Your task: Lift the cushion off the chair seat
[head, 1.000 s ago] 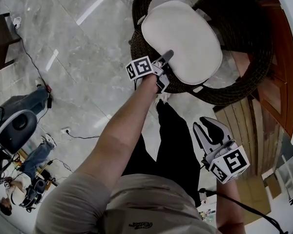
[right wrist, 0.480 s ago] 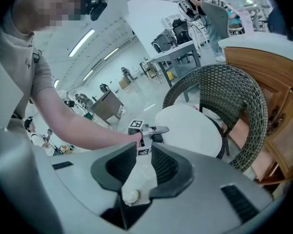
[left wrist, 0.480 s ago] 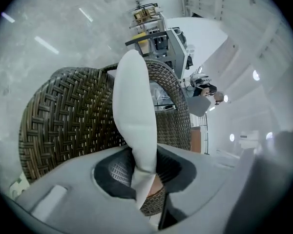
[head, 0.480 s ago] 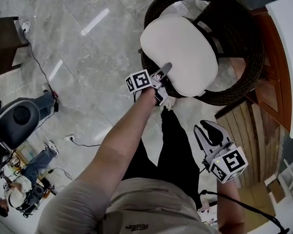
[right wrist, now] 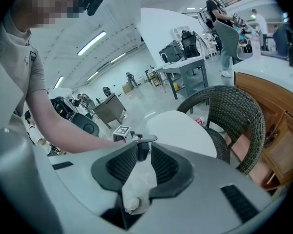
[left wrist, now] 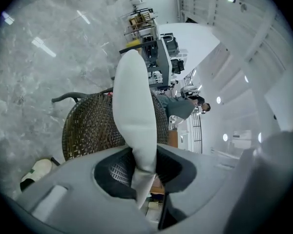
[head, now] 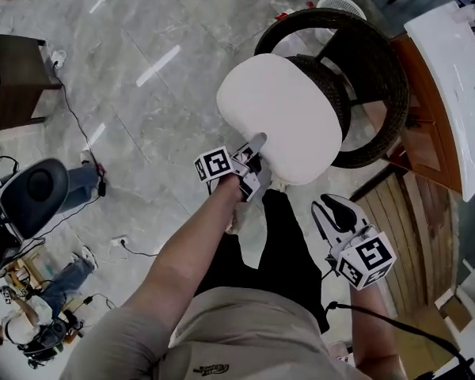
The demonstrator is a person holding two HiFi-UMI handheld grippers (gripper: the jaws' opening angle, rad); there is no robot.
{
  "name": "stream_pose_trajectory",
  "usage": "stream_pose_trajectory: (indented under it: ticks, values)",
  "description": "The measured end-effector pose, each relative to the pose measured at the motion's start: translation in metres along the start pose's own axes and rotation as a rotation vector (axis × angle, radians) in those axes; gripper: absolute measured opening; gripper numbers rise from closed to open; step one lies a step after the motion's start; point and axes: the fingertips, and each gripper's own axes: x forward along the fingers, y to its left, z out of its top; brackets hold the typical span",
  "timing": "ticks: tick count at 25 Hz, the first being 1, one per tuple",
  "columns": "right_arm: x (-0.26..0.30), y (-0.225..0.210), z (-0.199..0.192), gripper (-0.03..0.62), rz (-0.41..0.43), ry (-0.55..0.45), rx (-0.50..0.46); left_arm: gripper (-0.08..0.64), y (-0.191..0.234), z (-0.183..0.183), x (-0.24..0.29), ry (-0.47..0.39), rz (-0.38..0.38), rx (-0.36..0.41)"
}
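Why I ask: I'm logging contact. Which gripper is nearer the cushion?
Left. The left gripper grips the cushion at its near edge; the right gripper hangs apart, empty.

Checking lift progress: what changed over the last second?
The cushion came up off the chair and swung out toward the person, so part of the woven seat now shows beside it. The left gripper stayed clamped on its near edge, with no new grasp or release. The right gripper stayed empty at the person's side.

White oval cushion [head: 281, 117] hangs tilted above the dark wicker chair [head: 384, 70], clear of its seat, pinched at its near edge.
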Motion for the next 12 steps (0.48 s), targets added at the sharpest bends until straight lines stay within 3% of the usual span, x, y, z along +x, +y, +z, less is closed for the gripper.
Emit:
stream_pose_trajectory:
  ticks: [5, 9, 12]
  values:
    - [-0.014, 0.047, 0.012, 0.095, -0.024, -0.036, -0.046, 0.094, -0.042, -0.002, -0.073, 0.001, -0.029, 0.02]
    - [-0.024, 0.085, 0.022, 0.092, -0.041, -0.071, -0.089, 0.093, -0.081, -0.003, -0.131, -0.003, -0.097, 0.022]
    - [-0.033, 0.113, 0.026, 0.086, -0.059, -0.096, -0.107, 0.092, -0.096, -0.009, -0.179, 0.0, -0.085, 0.046]
